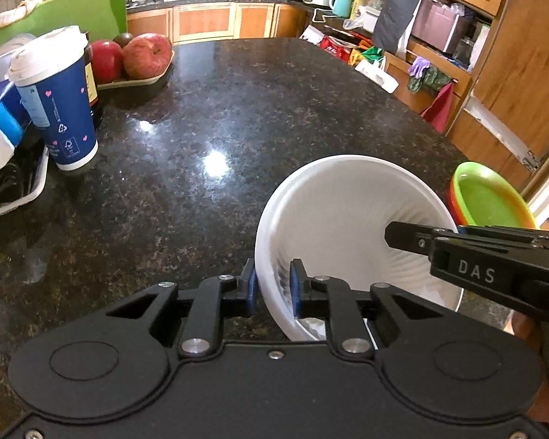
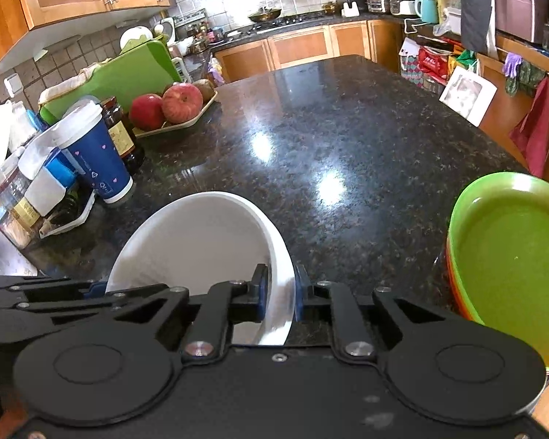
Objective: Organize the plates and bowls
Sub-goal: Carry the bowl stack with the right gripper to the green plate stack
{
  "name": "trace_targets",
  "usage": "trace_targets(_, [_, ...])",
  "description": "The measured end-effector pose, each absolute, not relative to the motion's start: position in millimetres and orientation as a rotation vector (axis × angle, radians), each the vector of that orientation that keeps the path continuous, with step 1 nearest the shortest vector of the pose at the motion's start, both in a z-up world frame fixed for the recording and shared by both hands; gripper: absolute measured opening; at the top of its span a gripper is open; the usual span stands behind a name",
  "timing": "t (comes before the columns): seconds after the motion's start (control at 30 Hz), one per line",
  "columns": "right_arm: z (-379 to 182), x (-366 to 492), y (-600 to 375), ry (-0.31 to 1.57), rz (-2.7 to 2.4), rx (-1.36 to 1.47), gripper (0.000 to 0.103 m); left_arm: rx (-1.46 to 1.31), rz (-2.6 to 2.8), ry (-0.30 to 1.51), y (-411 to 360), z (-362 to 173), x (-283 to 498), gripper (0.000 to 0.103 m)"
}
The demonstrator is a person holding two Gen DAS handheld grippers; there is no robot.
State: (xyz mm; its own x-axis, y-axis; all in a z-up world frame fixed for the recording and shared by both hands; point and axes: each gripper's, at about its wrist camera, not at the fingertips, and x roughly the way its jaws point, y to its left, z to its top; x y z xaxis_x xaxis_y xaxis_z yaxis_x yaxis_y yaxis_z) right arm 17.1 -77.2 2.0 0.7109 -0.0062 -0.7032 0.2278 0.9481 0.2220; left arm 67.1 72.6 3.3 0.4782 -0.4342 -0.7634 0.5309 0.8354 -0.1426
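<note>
A white ribbed bowl [image 1: 347, 219] is held tilted above the dark granite counter [image 1: 219, 109]. My left gripper [image 1: 272, 285] is shut on the bowl's near-left rim. My right gripper [image 2: 280, 292] is shut on the bowl's right rim; the bowl also shows in the right wrist view [image 2: 201, 241]. The right gripper reaches in from the right in the left wrist view [image 1: 439, 237]. A stack of plates with a green one on top [image 2: 512, 256] sits at the counter's right edge, to the right of the bowl, and shows in the left wrist view too [image 1: 490, 197].
A blue paper cup with a white lid [image 1: 58, 102] stands at the left beside a tray of bottles and packets [image 2: 29, 197]. A tray of apples [image 1: 135, 58] sits behind it. A dark jar [image 2: 122, 135] stands next to the cup.
</note>
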Motion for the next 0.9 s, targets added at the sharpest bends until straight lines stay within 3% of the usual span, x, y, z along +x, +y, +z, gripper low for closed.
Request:
trace_targets(0.4, [31.0, -17.5, -115.5, 0.677, -0.159, 0.306, 0.016, 0.145, -0.624, 0.825, 33.4, 30.1, 46.1, 0.023])
trace_targets(0.9, [37.9, -46.9, -258.0, 0.675, -0.110, 0.288, 0.016, 0.102, -0.574, 0.849, -84.0, 29.9, 18.3, 0.023])
